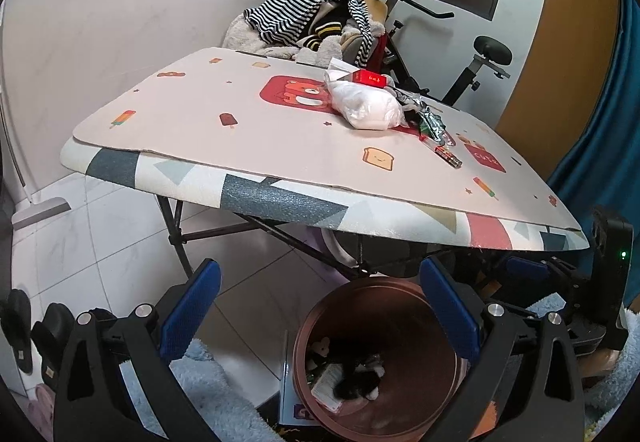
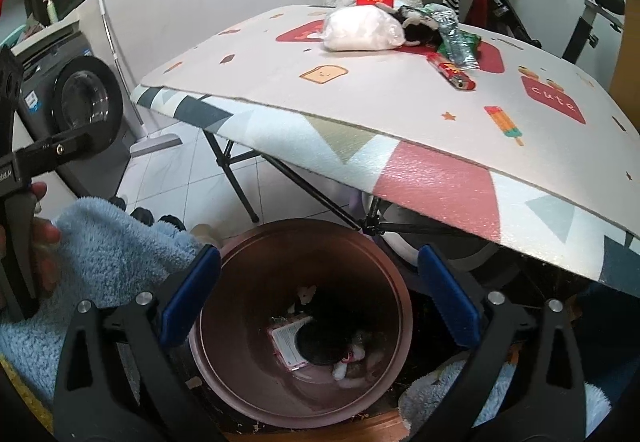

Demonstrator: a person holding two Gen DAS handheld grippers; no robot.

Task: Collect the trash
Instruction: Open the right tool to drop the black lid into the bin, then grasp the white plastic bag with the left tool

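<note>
Straight below my right gripper (image 2: 320, 254) stands a brown-pink trash bin (image 2: 240, 362); the jaws are open and empty. A white card (image 2: 288, 342) and dark scraps lie at the bin's bottom. My left gripper (image 1: 320, 270) is also open and empty, hanging left of the same bin (image 1: 360, 306), in front of the table. On the table's far side lie a white plastic bag (image 1: 368, 106) (image 2: 360, 28), a red box (image 1: 370, 78), a green wrapper (image 1: 432, 122) (image 2: 456, 38) and a red tube-shaped wrapper (image 1: 448, 156) (image 2: 452, 72).
The folding table (image 1: 280, 198) with its patterned mat overhangs the bin's far side, its black legs (image 2: 236, 170) crossing beneath. Clothes (image 1: 312, 18) are piled behind it beside an exercise bike (image 1: 476, 66). A washing machine (image 2: 84, 102) stands left. A fluffy blue sleeve (image 2: 104, 242) is near.
</note>
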